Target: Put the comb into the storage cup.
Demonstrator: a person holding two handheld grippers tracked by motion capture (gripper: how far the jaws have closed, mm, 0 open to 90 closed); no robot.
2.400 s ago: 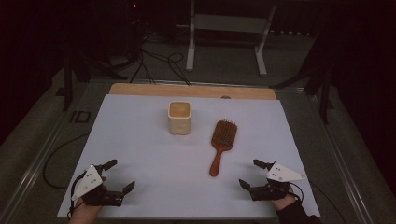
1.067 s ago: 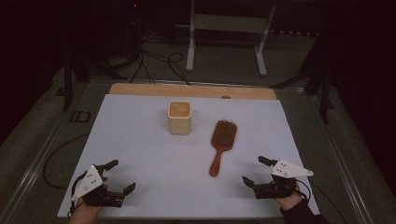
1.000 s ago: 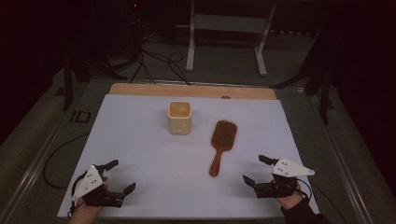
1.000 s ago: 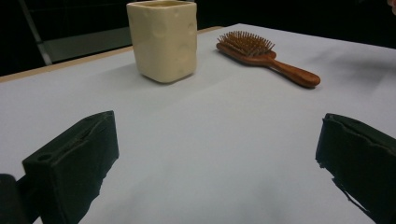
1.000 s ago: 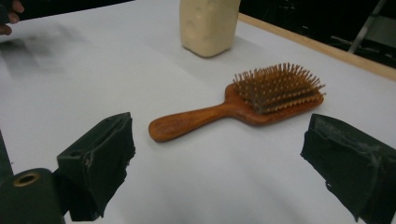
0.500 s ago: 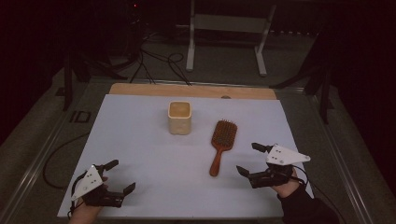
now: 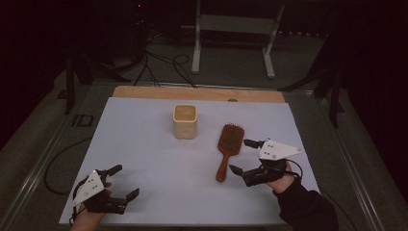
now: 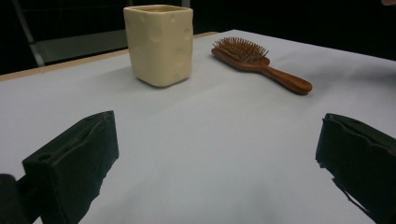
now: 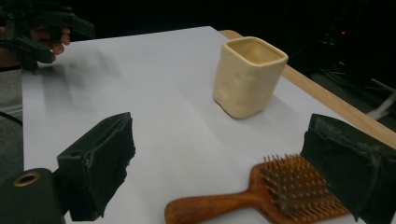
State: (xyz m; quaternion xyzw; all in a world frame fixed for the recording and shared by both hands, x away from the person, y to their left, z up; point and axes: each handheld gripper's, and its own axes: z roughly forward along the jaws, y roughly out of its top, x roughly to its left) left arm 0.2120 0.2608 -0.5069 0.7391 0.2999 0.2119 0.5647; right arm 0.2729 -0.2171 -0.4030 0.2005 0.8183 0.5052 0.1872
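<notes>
White paper covers the table [image 7: 144,144]. At lower left, the left gripper [image 7: 119,183] rests with jaws wide, holding nothing. At centre stands a cream cup [image 7: 185,121]. Just right, a wooden hairbrush [image 7: 227,149] lies bristles up; the right gripper [image 7: 244,156], jaws wide, nears its handle, likely to grasp. Dark surroundings hide detail.

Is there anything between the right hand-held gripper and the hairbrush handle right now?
No. In the high view, only bare white table cover separates the right hand-held gripper from the hairbrush; its jaws stand open, apart from the handle.
</notes>
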